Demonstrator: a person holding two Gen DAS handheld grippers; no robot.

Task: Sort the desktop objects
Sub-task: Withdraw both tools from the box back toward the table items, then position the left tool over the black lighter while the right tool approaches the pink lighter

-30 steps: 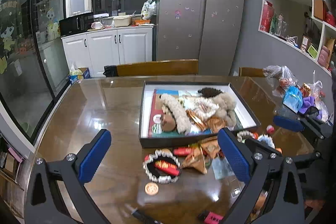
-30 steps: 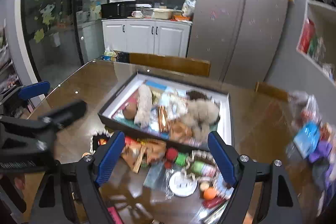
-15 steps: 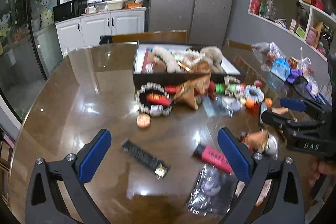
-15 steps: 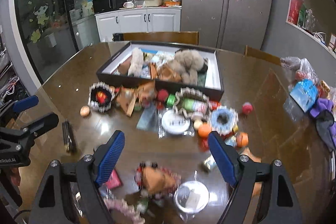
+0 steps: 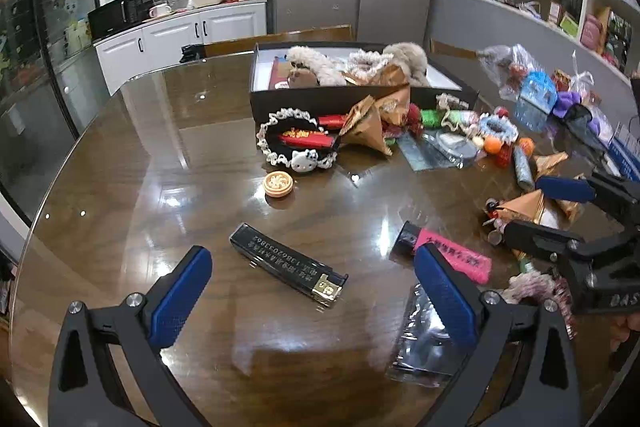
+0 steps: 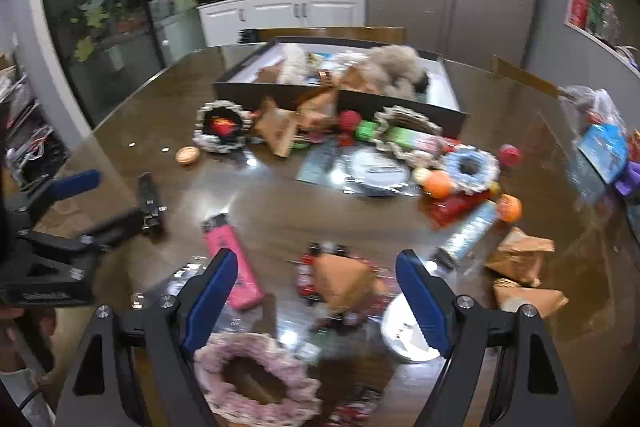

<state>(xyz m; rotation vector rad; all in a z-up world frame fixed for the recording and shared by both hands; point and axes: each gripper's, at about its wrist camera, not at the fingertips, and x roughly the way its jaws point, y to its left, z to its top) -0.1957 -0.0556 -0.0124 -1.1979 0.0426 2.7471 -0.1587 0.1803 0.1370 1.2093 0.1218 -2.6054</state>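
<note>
My left gripper (image 5: 312, 287) is open and empty, low over the brown table, with a black lighter (image 5: 288, 265) lying between its fingers. A pink lighter (image 5: 450, 255) lies to its right. My right gripper (image 6: 316, 291) is open and empty, with an orange paper cone (image 6: 340, 281) between its fingers and a pink scrunchie (image 6: 256, 379) just below it. The black tray (image 5: 360, 99) with plush items stands at the table's far side. Scrunchies, wrappers and small toys lie scattered in front of it.
A round wooden token (image 5: 279, 183) lies near a black lace scrunchie (image 5: 296, 147). Clear plastic bags (image 5: 432, 343) lie at the near right. Bagged goods (image 5: 536, 87) sit at the far right. Chairs, cabinets and a fridge stand behind the table (image 5: 160, 187).
Both grippers have pulled back from the tray and dropped lower toward the table's near side. The lighters, cone and pink scrunchie have come into view. Both stay open.
</note>
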